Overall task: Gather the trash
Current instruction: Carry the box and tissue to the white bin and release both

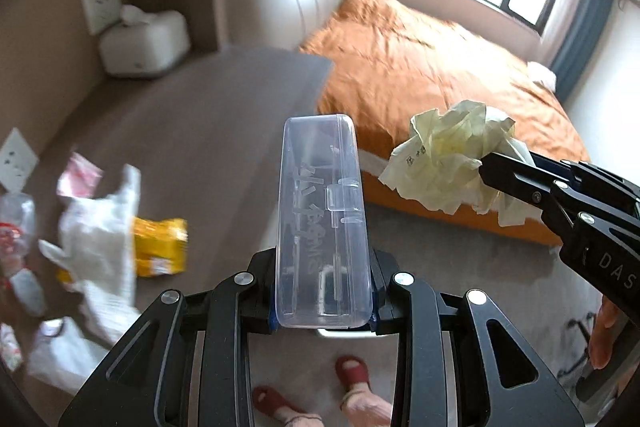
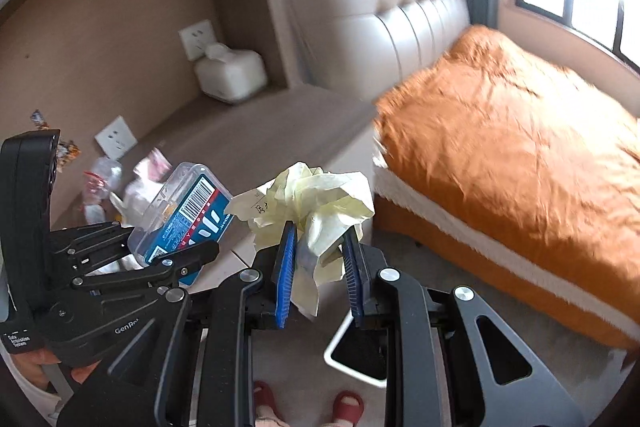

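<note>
My left gripper (image 1: 323, 311) is shut on a clear plastic box (image 1: 322, 223) that stands up between its fingers; the box's blue barcode label shows in the right wrist view (image 2: 188, 219). My right gripper (image 2: 318, 267) is shut on a crumpled pale-yellow paper wad (image 2: 312, 203), which also shows in the left wrist view (image 1: 452, 159). Both are held in the air above the floor. More trash lies on the brown bedside counter (image 1: 208, 131): a white plastic bag (image 1: 100, 239), a yellow wrapper (image 1: 160, 247), a pink wrapper (image 1: 78, 175) and a crushed clear bottle (image 1: 16, 223).
A white bin with a dark opening (image 2: 356, 347) sits on the floor below the right gripper. A white tissue box (image 1: 144, 43) stands at the counter's back. The orange bed (image 1: 432, 67) is to the right. The person's feet in red slippers (image 1: 352, 371) are below.
</note>
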Demonstrator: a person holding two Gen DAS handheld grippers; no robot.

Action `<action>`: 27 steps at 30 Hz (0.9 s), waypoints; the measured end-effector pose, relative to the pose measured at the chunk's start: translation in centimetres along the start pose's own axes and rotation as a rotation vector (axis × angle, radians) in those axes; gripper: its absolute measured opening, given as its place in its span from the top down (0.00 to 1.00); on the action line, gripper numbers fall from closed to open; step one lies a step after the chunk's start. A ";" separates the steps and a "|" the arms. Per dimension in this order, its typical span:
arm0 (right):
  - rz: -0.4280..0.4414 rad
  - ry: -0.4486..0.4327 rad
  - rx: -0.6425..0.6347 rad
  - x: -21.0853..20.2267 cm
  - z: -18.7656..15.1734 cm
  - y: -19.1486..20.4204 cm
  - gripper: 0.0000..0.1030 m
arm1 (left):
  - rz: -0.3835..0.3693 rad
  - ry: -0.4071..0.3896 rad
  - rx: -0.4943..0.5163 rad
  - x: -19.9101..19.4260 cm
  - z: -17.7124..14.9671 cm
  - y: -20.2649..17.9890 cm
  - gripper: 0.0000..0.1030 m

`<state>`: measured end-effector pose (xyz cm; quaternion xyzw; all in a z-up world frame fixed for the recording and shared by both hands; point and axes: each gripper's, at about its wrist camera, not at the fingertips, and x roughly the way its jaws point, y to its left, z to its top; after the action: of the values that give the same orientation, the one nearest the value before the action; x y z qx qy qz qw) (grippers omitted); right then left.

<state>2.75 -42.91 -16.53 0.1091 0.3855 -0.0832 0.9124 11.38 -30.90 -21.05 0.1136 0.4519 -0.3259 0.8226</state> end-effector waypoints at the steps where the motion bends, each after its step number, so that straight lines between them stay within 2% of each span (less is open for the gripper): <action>1: -0.001 0.008 0.008 0.3 -0.3 -0.6 0.76 | -0.005 0.016 0.007 0.7 -0.3 -0.4 0.71; 8: -0.022 0.095 0.060 3.9 -3.4 -4.5 0.76 | -0.046 0.116 0.037 6.6 -2.3 -2.6 0.71; 16: -0.030 0.201 0.112 10.1 -7.9 -8.2 0.76 | -0.083 0.219 0.084 15.2 -6.0 -5.1 0.71; 27: -0.020 0.368 0.185 22.0 -16.2 -12.6 0.76 | -0.097 0.350 0.103 28.5 -13.0 -6.1 0.71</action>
<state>3.86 -52.21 -45.15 0.2020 0.5375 -0.1058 0.8119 9.58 -41.65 -51.06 0.1885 0.5758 -0.3633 0.7077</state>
